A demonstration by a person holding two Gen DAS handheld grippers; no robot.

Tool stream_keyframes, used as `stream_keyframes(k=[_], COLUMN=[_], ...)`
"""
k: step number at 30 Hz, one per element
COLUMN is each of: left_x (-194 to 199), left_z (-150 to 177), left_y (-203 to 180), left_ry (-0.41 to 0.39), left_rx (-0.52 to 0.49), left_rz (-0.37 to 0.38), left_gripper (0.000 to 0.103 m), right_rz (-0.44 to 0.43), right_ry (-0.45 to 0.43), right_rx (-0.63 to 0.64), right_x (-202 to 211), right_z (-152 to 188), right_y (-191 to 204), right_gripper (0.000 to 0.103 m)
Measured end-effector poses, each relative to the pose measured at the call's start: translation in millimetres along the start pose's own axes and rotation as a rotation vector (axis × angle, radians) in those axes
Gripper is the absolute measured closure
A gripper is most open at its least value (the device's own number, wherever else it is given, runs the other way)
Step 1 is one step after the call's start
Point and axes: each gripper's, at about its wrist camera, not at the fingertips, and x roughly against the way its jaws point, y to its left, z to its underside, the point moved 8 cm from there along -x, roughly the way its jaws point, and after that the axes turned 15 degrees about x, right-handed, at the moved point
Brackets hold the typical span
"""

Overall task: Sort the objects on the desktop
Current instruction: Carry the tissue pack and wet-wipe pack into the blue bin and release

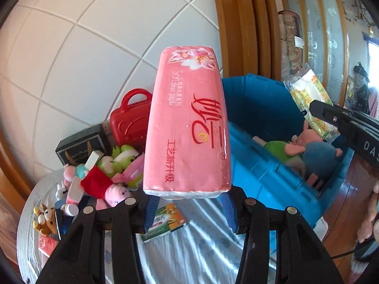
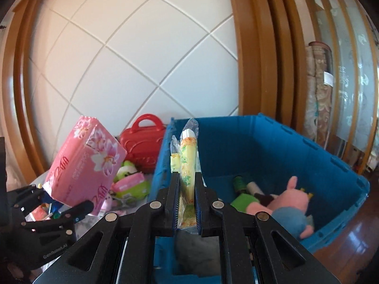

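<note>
We see the pink tissue pack (image 1: 187, 123) standing up between the pads of our left gripper (image 1: 188, 210), clamped by its lower end and raised above the table, just left of the blue crate (image 1: 260, 108). From the right wrist the same pack (image 2: 86, 163) tilts in that claw (image 2: 66, 203), whose jaws sit partly apart around the pack's width.

Our right gripper (image 2: 187, 203) has its jaws pressed nearly together on a thin yellow flowered tissue packet (image 2: 187, 165) in clear wrap, held upright at the crate's near left corner (image 2: 161, 165). From the left wrist this packet (image 1: 310, 99) shows over the crate's right side, pinched in the black claw (image 1: 319, 111).

Inside the crate lies a pink and blue plush pig (image 2: 291, 203) beside a green toy (image 2: 244, 201). On the table (image 1: 201, 248) left of the crate we find a red toy case (image 1: 130, 118), a heap of plush toys (image 1: 106, 177), a black box (image 1: 80, 146) and a green carton (image 1: 163, 222).
</note>
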Motion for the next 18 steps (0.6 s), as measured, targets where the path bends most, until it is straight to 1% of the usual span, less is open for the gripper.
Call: stream_keyframes(k=[4, 7, 10, 12, 14, 18], left_x=[-6.5, -14.8, -31.6, -42.6, -50.2, -61.6], left_z=[-18.8, -25.1, -24.0, -20.7, -16.3, -7.9], left_y=[-43.9, -75.2, -100.8, -113.6, -122.4, -134.3], left_ry=[-0.018, -0.007, 0.048, 0.087, 0.110, 0.148], left_rx=[-0.010, -0.017, -0.020, -0.018, -0.021, -0.037], left_rz=[0.045, 0.076, 0.114, 0.125, 0.130, 0.118], left_gripper=[0.057, 0.057, 0.057, 0.057, 0.057, 0.057], right_rz=[0.037, 0.058, 0.069, 0.079, 0.091, 0.099], right_ry=[-0.016, -0.012, 0.008, 0.026, 0.051, 0.073], right_rx=[-0.025, -0.032, -0.052, -0.063, -0.075, -0.096], right_x=[7.7, 6.6, 1.2, -4.2, -10.3, -16.2], right_z=[-0.2, 6.5, 14.6, 21.0, 28.6, 39.5], right_y=[-44.9, -70.5, -93.9, -107.5, -121.4, -139.5], right_gripper=[0.090, 0.090, 0.090, 0.089, 0.089, 0.089])
